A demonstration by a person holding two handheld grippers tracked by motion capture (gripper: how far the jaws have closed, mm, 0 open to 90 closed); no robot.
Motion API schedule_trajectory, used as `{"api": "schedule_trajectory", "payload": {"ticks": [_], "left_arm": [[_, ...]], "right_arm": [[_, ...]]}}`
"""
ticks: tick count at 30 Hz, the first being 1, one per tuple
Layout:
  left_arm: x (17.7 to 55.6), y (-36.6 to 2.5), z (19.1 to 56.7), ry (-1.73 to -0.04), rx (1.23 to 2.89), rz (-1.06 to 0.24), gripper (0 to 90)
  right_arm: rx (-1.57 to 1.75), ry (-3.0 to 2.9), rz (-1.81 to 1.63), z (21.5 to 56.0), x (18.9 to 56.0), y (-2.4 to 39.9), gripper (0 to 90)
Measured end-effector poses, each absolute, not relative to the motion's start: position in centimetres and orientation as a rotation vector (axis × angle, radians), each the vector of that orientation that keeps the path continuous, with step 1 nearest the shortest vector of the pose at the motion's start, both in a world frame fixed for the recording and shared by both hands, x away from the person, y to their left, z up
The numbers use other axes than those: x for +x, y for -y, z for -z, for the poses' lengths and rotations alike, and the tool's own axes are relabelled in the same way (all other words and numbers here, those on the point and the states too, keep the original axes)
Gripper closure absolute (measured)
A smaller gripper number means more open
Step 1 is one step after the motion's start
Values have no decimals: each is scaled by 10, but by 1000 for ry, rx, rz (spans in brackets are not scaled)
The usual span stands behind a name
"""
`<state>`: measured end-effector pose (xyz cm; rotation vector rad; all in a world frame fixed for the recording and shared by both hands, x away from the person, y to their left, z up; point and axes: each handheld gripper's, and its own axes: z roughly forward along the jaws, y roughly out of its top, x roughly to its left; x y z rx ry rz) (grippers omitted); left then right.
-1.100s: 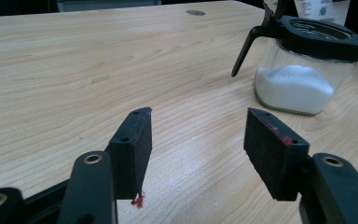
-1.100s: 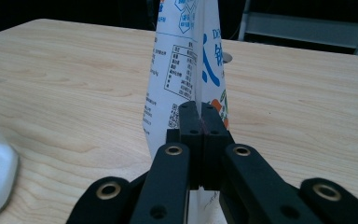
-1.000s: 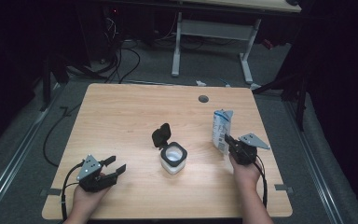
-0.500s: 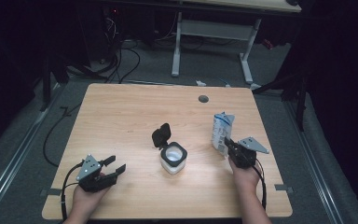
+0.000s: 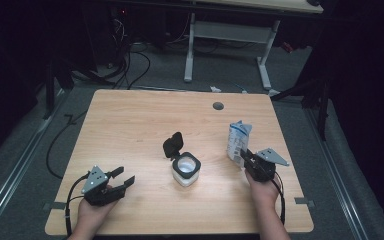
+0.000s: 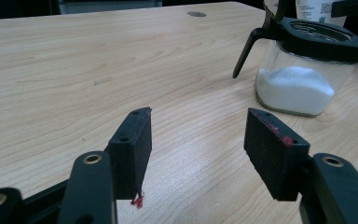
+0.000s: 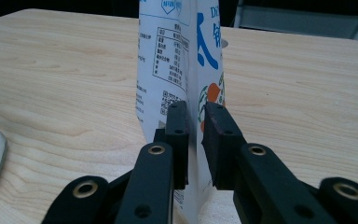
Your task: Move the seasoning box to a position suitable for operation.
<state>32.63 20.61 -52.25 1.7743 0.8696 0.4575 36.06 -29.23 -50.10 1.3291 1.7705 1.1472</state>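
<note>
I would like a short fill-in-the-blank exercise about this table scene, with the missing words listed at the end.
1. The jar in the middle of the table has its black lid flipped ____.
2. The powder inside the jar is ____ in colour.
3. The seam of the standing pouch lies between the fingers of the ____ gripper.
4. The left gripper holds ____.

Missing words: open; white; right; nothing

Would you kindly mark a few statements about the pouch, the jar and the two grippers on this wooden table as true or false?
1. The white printed pouch stands upright between the right gripper jaws. True.
2. The clear glass jar of white powder has its black lid shut. False: the lid is flipped up.
3. The left gripper holds the jar. False: its jaws are open and hold nothing.
4. The jar stands between the two grippers on the wooden table. True.
</note>
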Motion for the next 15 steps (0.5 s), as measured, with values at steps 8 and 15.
{"api": "schedule_trajectory", "payload": {"ticks": [8, 15], "left_arm": [[326, -206, 523, -870, 1773, -457, 419], [327, -206, 523, -870, 1776, -456, 420]], "right_arm": [[1336, -1769, -1153, 500, 361, 292, 766], [1341, -1762, -1157, 500, 361, 291, 693]]}}
